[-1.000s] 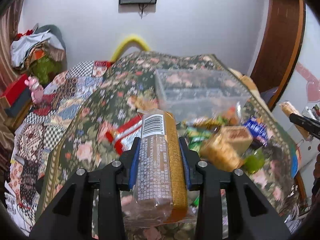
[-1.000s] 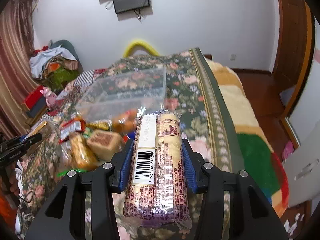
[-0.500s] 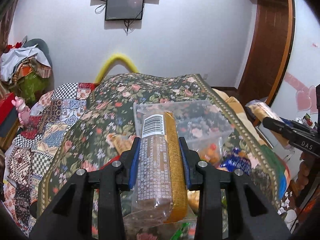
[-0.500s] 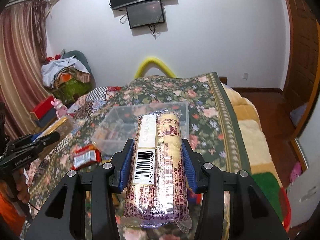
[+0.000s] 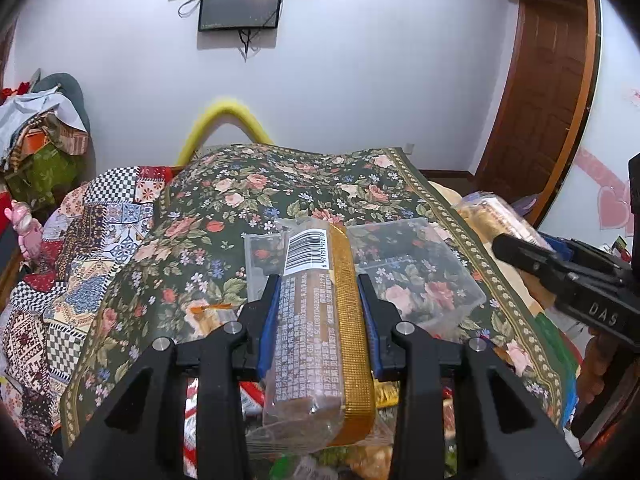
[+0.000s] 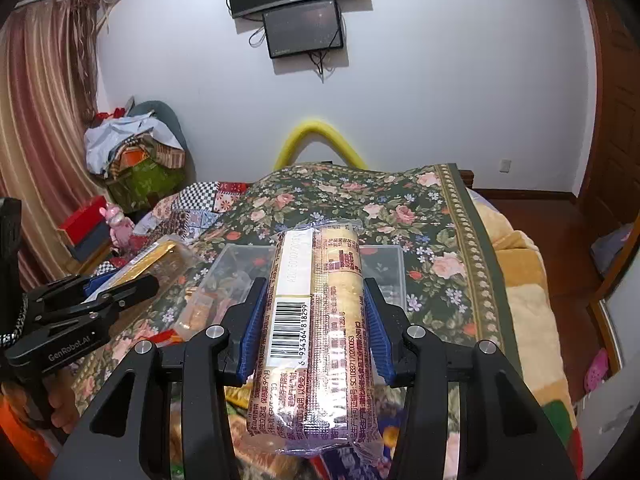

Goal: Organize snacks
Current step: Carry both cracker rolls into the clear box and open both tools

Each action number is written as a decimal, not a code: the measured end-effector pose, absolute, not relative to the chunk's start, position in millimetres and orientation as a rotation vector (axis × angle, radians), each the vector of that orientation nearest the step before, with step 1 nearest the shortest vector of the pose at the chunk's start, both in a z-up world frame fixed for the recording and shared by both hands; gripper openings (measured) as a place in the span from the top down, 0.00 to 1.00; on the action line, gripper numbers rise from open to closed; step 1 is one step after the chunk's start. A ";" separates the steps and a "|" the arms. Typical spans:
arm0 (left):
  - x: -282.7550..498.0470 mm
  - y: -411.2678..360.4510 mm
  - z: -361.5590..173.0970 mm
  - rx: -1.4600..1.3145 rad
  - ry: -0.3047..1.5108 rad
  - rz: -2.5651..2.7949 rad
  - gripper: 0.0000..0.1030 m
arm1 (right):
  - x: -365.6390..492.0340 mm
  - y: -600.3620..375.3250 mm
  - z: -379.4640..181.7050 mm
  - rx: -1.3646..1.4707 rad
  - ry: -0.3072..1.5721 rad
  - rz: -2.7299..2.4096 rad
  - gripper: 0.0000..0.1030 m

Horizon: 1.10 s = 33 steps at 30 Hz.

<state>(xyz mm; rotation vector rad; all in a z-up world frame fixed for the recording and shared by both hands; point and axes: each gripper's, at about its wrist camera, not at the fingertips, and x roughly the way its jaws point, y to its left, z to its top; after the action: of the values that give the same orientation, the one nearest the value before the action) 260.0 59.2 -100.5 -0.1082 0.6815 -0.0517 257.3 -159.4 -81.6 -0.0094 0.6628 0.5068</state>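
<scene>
My left gripper [image 5: 318, 284] is shut on a long brown and gold biscuit pack [image 5: 320, 328], held above the bed. My right gripper [image 6: 316, 288] is shut on a long cream and purple biscuit pack [image 6: 316, 344]. A clear plastic bin [image 5: 420, 276] lies on the floral bedspread just beyond both packs; it also shows in the right wrist view [image 6: 384, 268]. Several loose snack packets [image 6: 196, 316] lie under and left of the grippers. The right gripper shows at the right of the left wrist view [image 5: 560, 276], the left gripper at the left of the right wrist view [image 6: 92, 300].
The floral bedspread [image 5: 280, 184] covers the bed, with a patchwork quilt [image 5: 80, 248] at its left. A yellow foam arch [image 5: 224, 120] stands at the bed's far end. Piled clothes [image 6: 136, 148] sit by the curtain; a wooden door [image 5: 548, 92] is at right.
Both grippers have risen and tilted up with their packs; the snack pile has dropped to the bottom of both views, and the bin now sits lower and nearer the fingertips.
</scene>
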 end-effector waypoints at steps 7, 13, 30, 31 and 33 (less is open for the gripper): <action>301.5 57.6 -118.8 -0.115 0.739 -0.069 0.65 | 290.9 -143.9 -99.9 -0.036 0.725 0.500 0.59; 333.5 55.7 -142.3 -0.090 0.803 -0.070 0.65 | 319.8 -128.9 -120.8 -0.103 0.780 0.493 0.59; 371.4 57.6 -193.3 -0.084 0.948 -0.067 0.64 | 351.6 -117.1 -167.8 -0.163 0.961 0.519 0.58; 370.9 58.3 -193.3 -0.087 0.947 -0.063 0.64 | 351.7 -116.0 -168.5 -0.167 0.964 0.520 0.58; 368.3 61.1 -188.0 -0.089 0.924 -0.047 0.64 | 349.0 -115.8 -167.6 -0.172 0.958 0.514 0.58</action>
<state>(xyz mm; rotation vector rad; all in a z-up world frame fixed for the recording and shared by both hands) 368.3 61.1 -188.0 -0.0892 0.9243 -0.0473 349.0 -115.8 -167.6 -0.1724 0.9576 0.5136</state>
